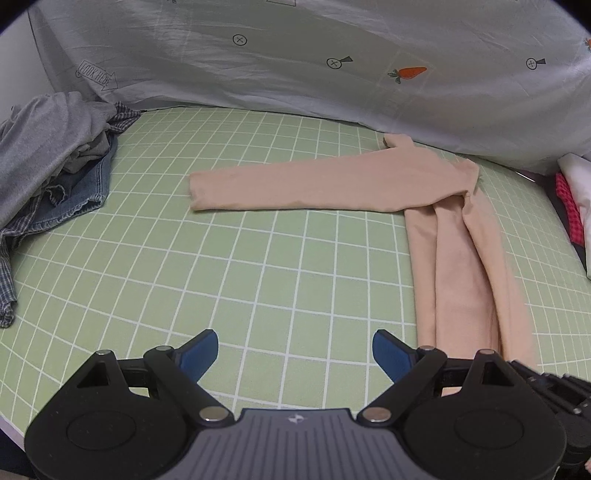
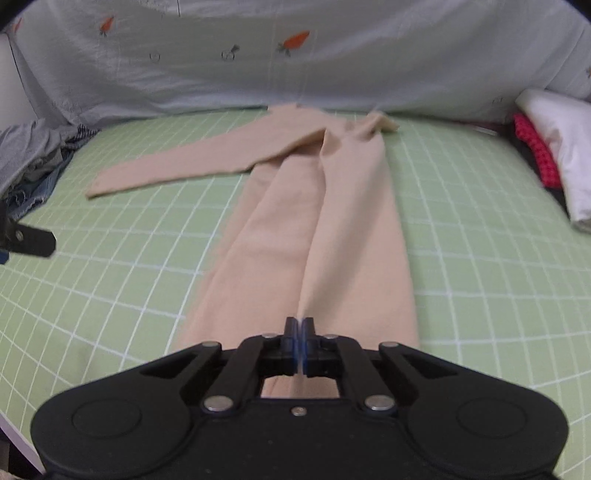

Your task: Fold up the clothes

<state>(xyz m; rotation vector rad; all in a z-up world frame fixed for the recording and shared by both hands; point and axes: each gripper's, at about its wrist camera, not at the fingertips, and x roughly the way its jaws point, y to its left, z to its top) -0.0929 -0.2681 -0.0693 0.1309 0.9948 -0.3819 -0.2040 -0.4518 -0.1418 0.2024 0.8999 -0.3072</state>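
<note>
green grid mat (image 1: 258,258) | carrot-print sheet (image 1: 332,74) behind

Both wrist views look low across the green mat (image 1: 258,258), sharing it.

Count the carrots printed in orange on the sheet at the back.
2 in the right wrist view: one upper left, one near the middle. More may lie hidden in the sheet's folds or out of frame.

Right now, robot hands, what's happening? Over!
Left gripper open above the green grid mat. Right gripper shut at beige top's near hem; one sleeve still out. Nothing blocking.
</note>
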